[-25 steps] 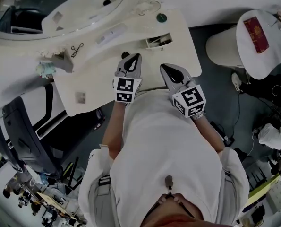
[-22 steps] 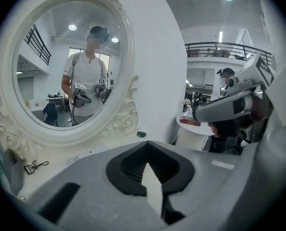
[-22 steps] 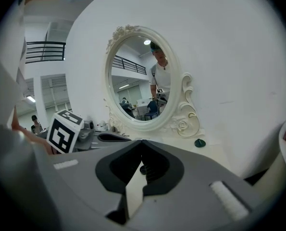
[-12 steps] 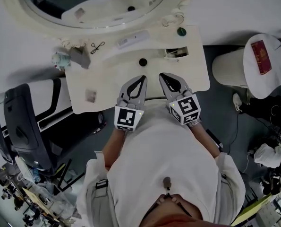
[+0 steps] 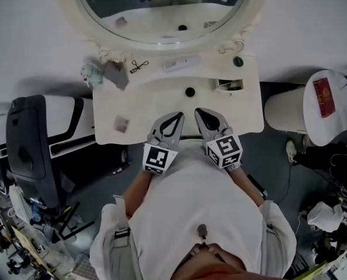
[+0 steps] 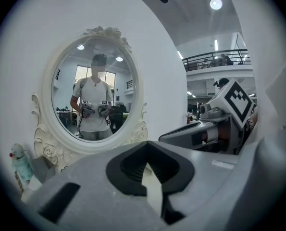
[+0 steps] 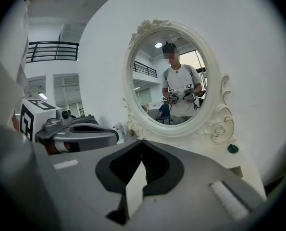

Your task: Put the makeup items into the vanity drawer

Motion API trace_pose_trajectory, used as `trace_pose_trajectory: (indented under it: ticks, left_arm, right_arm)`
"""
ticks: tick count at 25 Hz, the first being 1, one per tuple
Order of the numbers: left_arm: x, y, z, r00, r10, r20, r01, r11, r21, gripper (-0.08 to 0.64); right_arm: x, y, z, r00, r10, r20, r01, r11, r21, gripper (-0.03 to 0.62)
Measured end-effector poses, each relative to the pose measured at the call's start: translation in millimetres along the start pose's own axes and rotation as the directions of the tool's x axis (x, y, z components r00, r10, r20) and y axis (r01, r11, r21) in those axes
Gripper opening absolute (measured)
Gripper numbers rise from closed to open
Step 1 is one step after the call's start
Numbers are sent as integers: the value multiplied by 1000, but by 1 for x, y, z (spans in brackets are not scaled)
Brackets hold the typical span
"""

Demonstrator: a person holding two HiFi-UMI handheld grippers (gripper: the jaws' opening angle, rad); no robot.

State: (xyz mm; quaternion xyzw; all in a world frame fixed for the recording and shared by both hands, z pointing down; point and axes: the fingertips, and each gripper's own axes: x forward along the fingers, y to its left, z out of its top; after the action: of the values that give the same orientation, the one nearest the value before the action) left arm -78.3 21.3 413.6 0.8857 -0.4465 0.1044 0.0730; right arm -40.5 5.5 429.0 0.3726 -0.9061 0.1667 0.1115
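Claws shut and empty, our left claw [image 5: 178,116] and right claw [image 5: 199,112] have drawn up to the vanity surface [image 5: 156,104], where the eyelash curler [image 5: 139,66], white tube [image 5: 182,63] and small black round item [image 5: 190,91] lie untouched, so nothing is stowed in the drawer yet.

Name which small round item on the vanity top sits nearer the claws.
The black round item, in the middle of the vanity top; the green round item sits farther back, at its rear right corner.
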Motion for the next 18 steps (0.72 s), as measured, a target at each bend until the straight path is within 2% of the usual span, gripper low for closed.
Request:
trace_pose_trajectory:
  ticks: [8,15,18]
  left_arm:
    - [-15,18,-7,999,-19,33,21,998,-62,6]
    - [-4,6,-15,992,-122,-2,122,991,-57,6]
    - [-1,13,-24,992,-126,-14,124,986,-115,6]
  right_arm:
    - [15,23,-9,1000,13,-24,-13,1000,-19,8]
    - [17,33,-15,998,2,-57,-5,999,-48,8]
    - [17,30,-17,998,-12,-65,10,999,-31,6]
